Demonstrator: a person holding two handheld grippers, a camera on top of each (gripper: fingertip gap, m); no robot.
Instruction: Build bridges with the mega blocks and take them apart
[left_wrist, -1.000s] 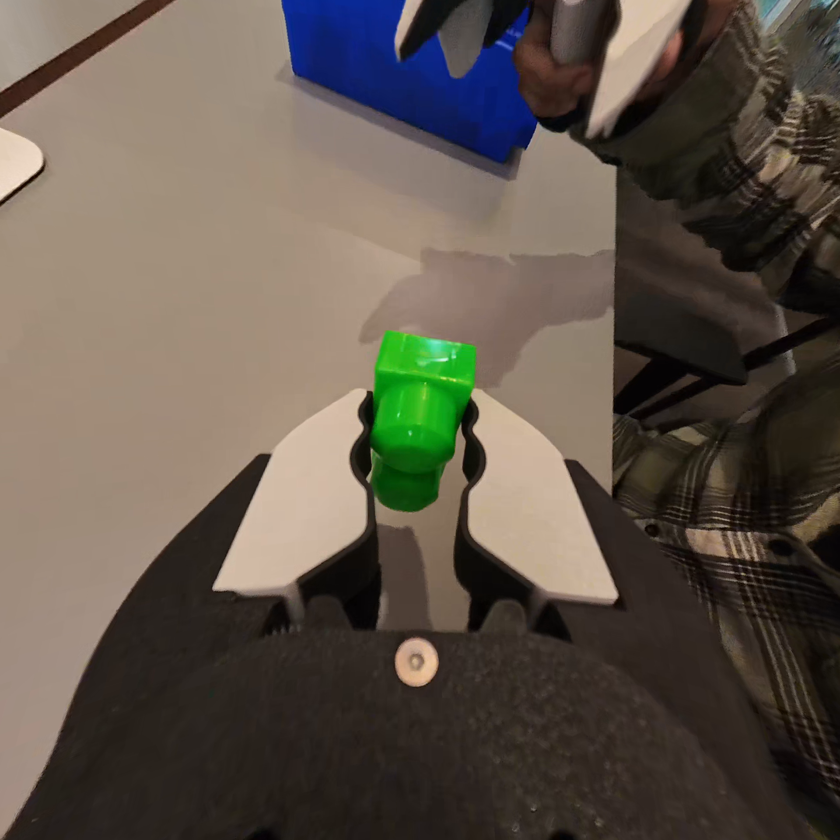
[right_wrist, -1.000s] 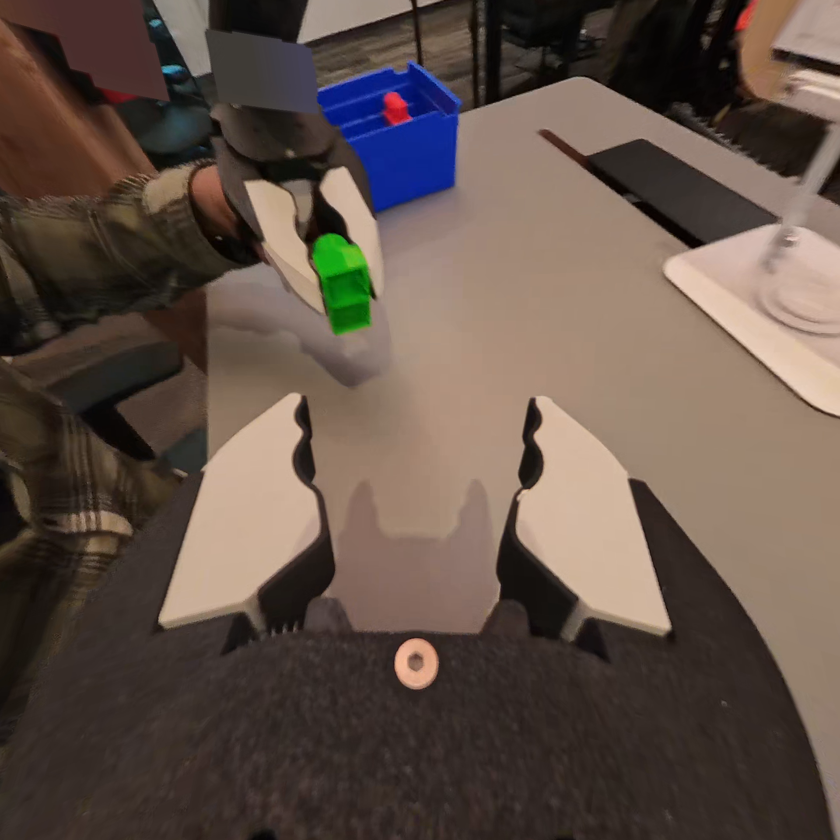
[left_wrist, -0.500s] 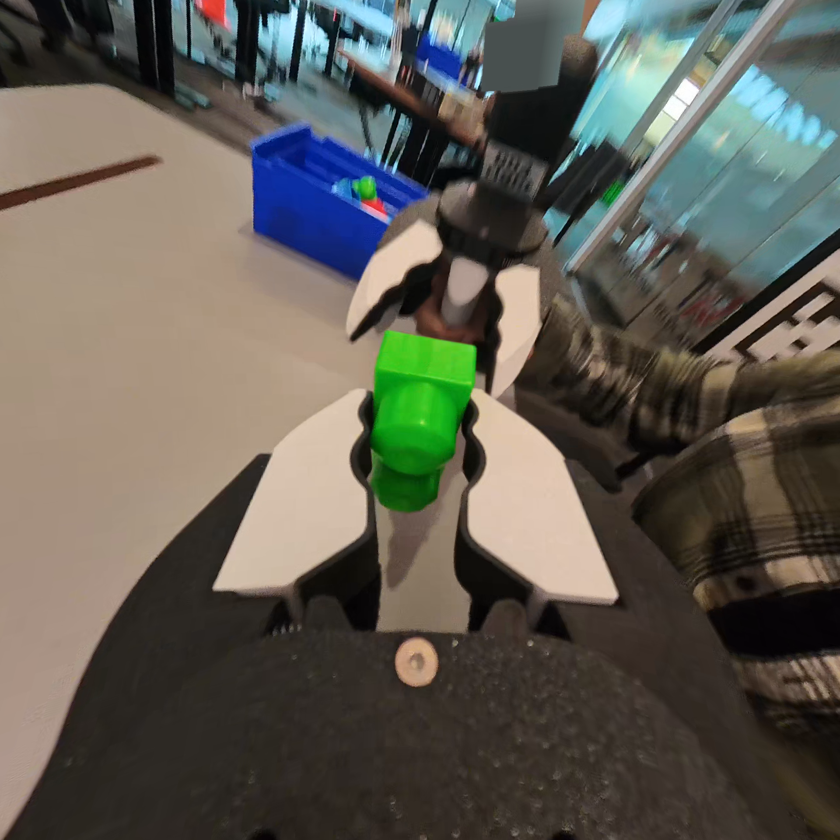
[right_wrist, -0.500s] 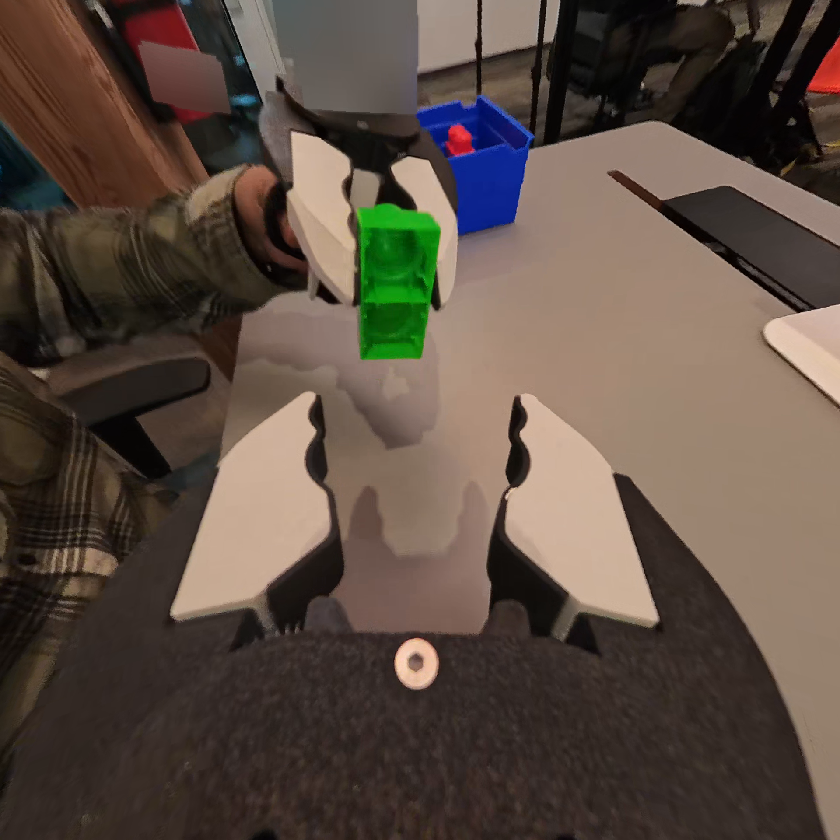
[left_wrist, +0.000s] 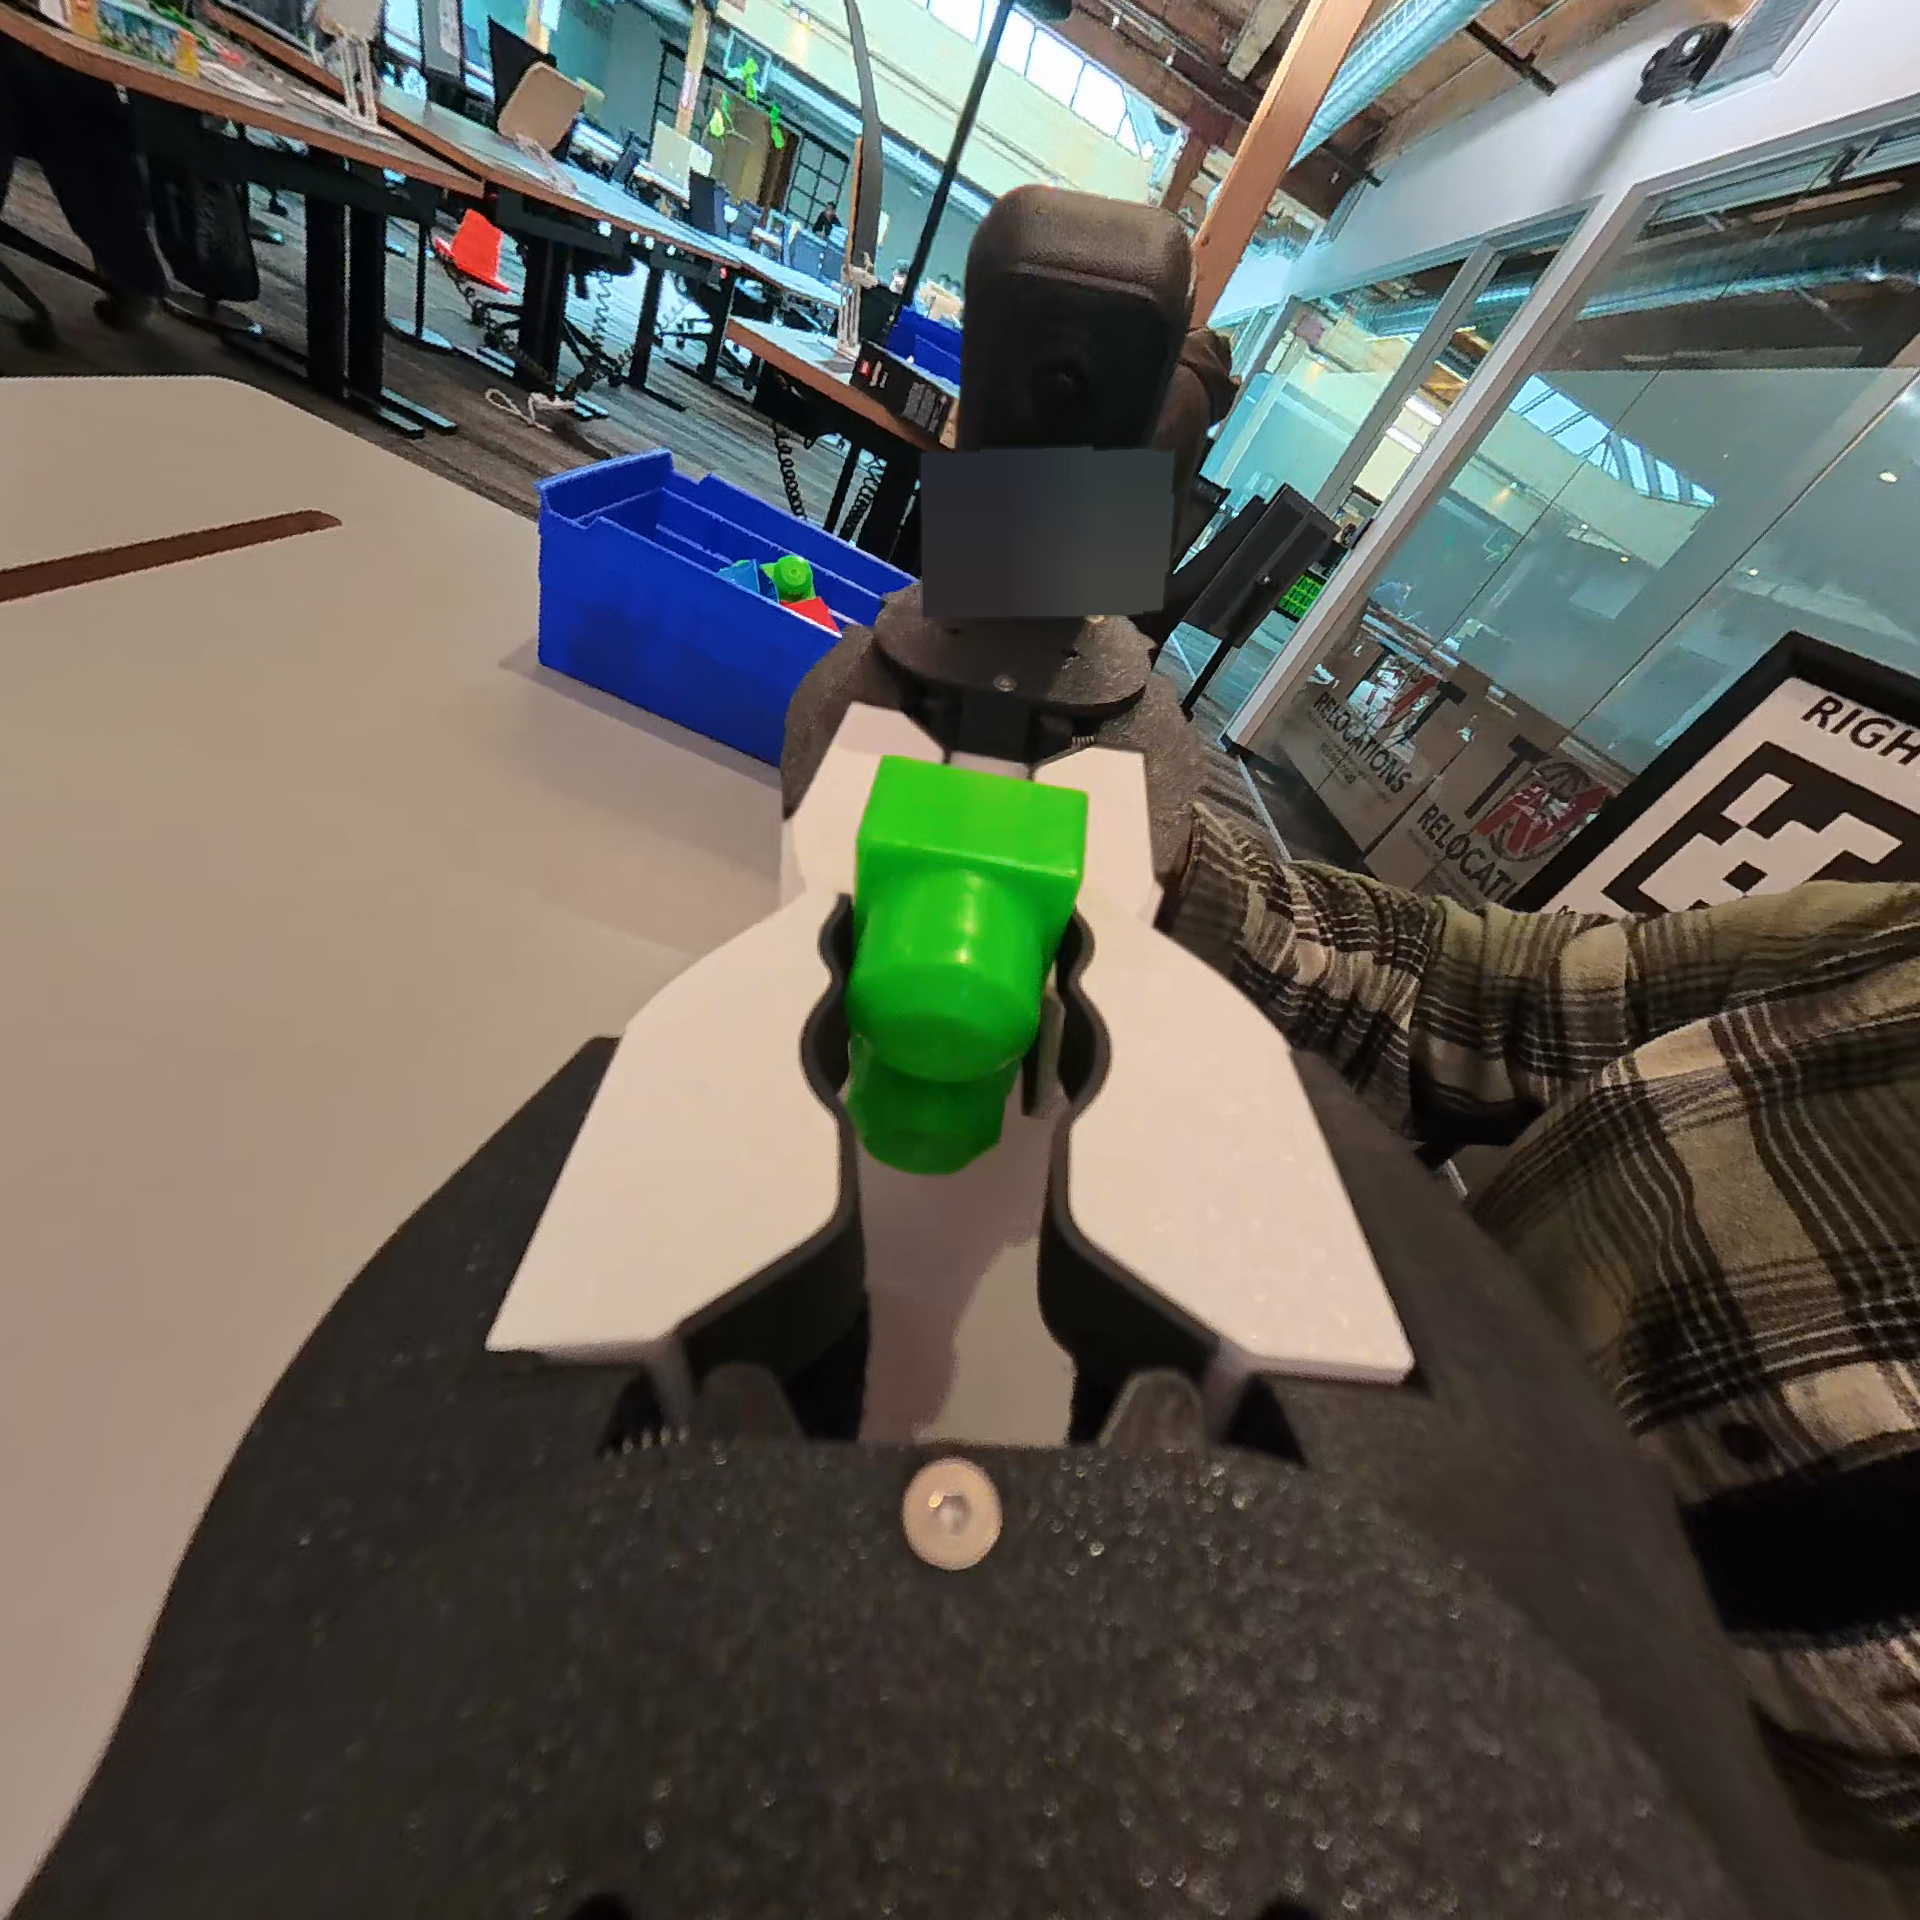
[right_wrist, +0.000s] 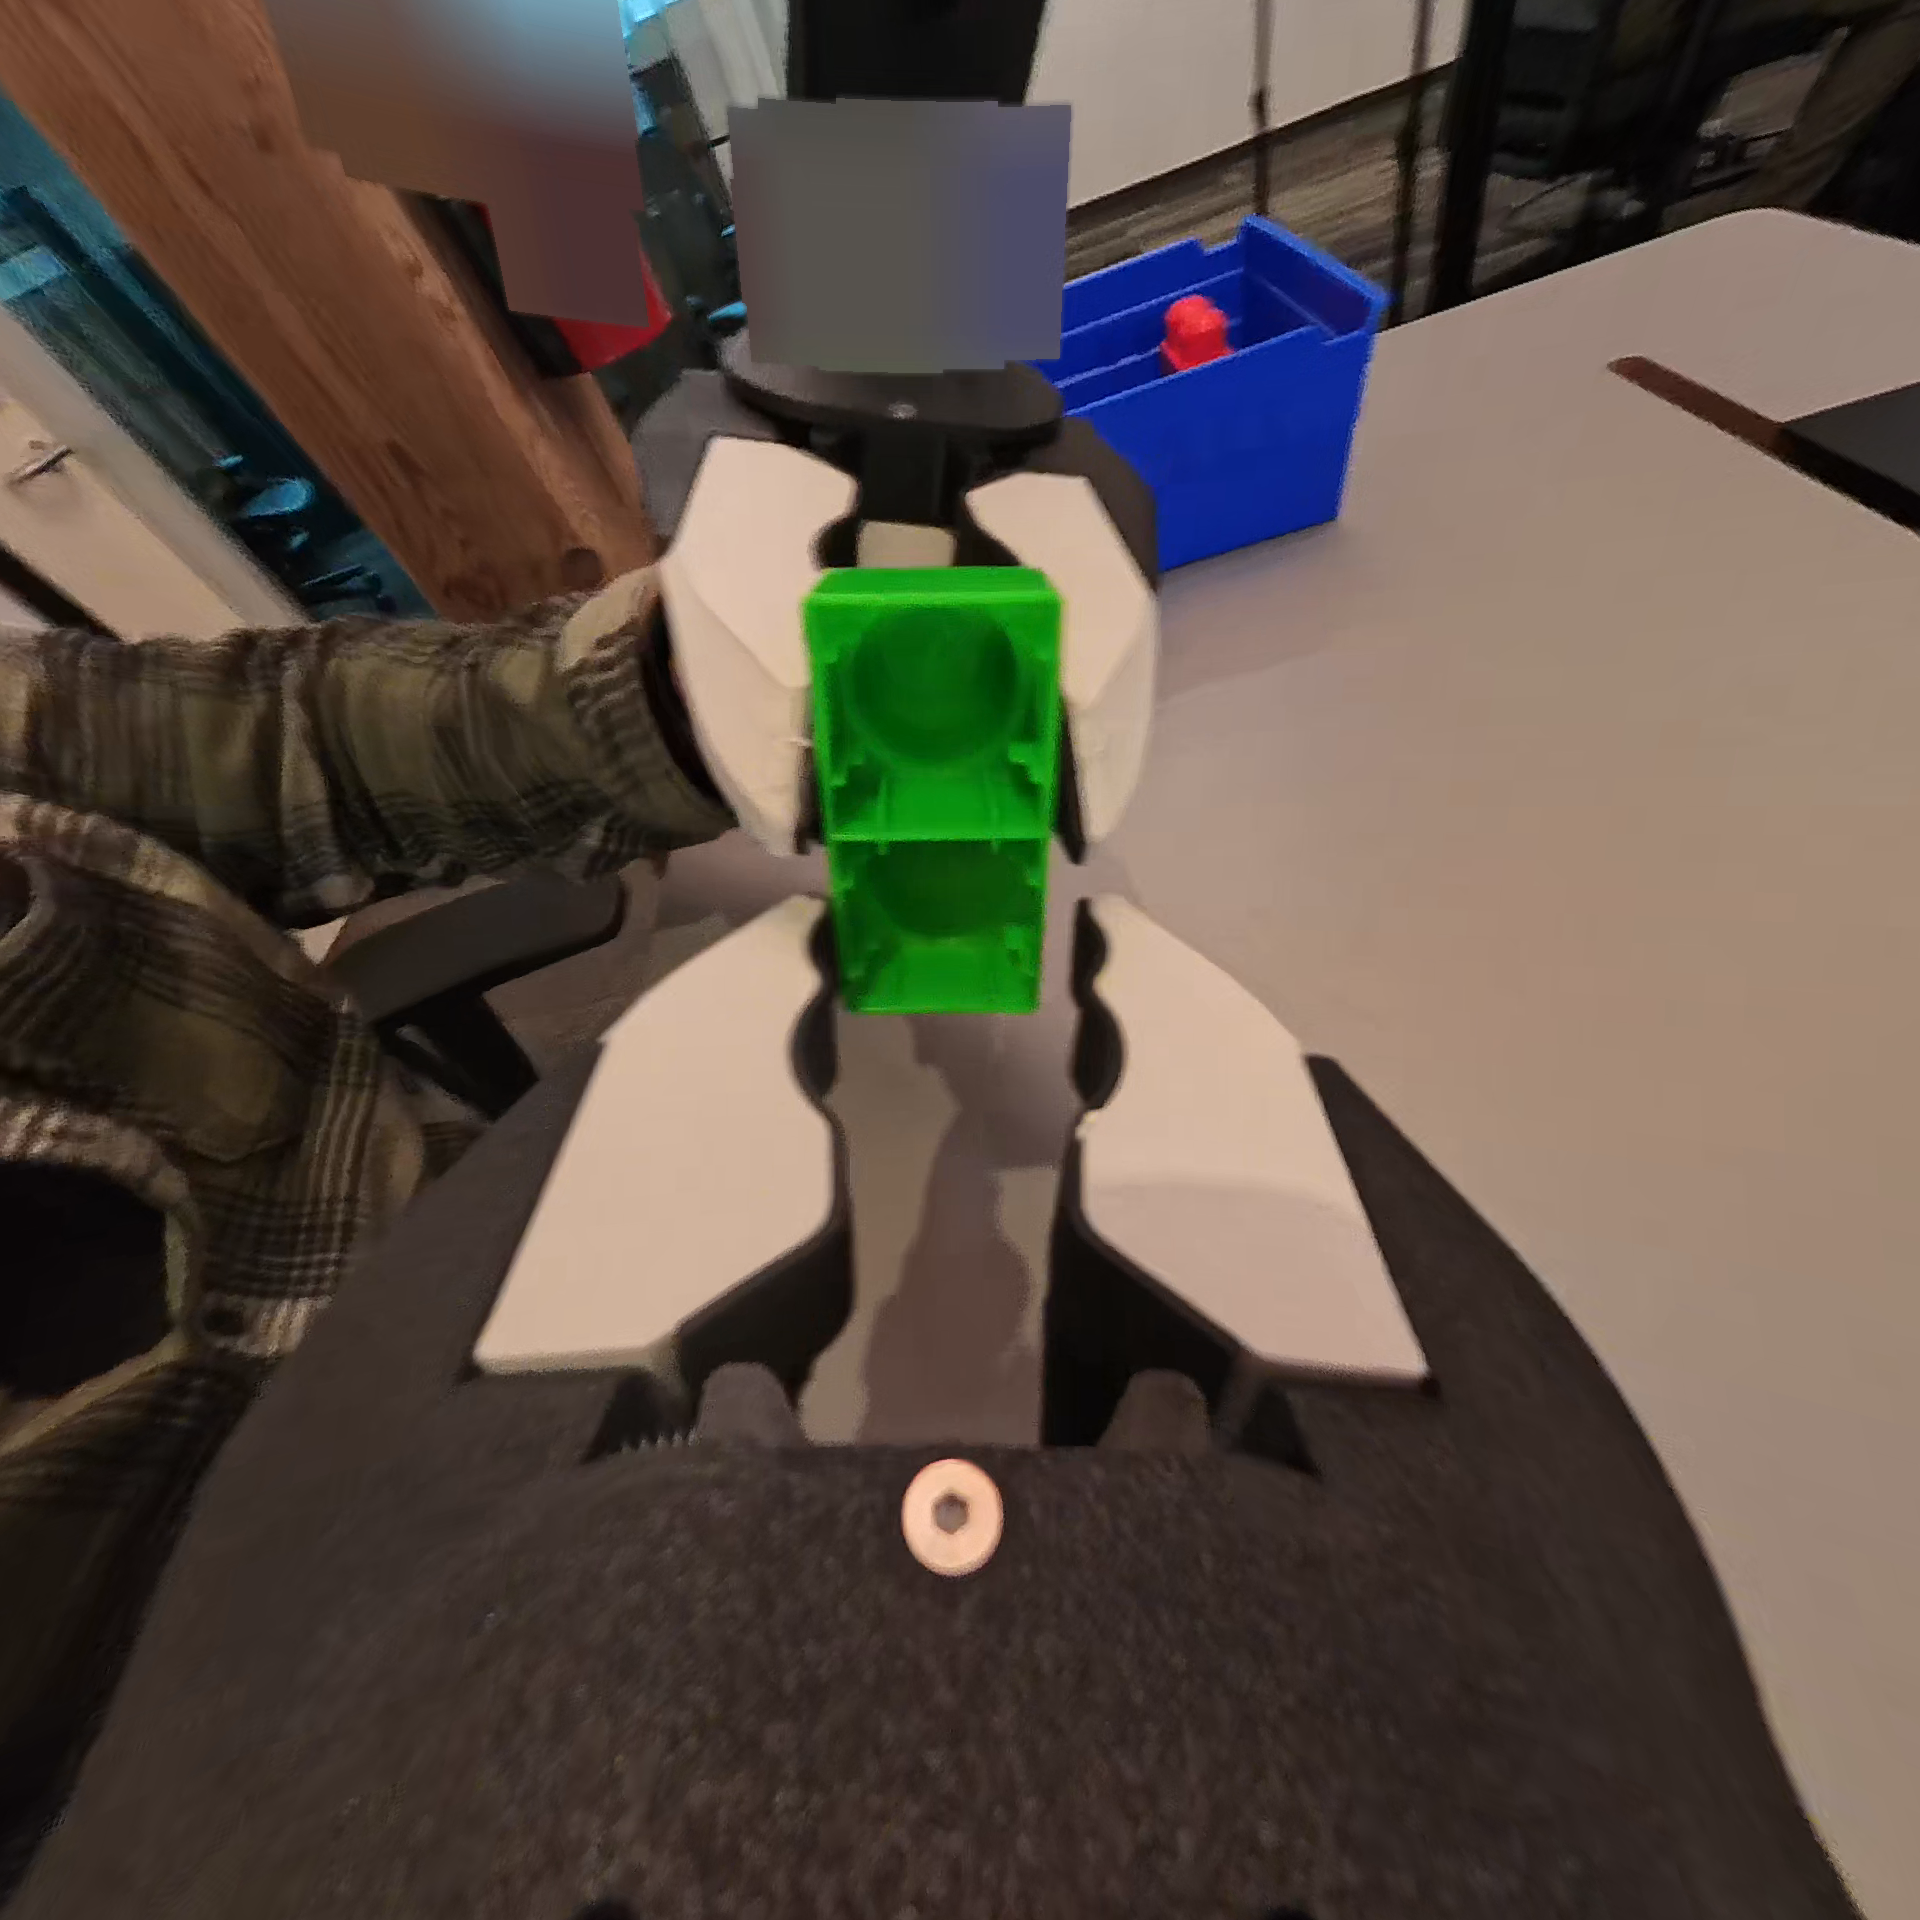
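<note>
The left gripper (left_wrist: 954, 1013) was clamped on the green block (left_wrist: 961, 961), its white fingers (left_wrist: 727, 1143) pressed against the block's sides near the studded end. It was held level above the table, facing the right gripper (right_wrist: 940, 971) head-on. The right gripper's fingers (right_wrist: 1174, 1174) flanked the lower half of the block (right_wrist: 935, 800) from the opposite, hollow side, close beside it; whether they touched it could not be told. The left forearm, in a plaid sleeve (right_wrist: 343, 748), reached in sideways behind the block. The right forearm, in its plaid sleeve (left_wrist: 1558, 997), did the same from the other side.
</note>
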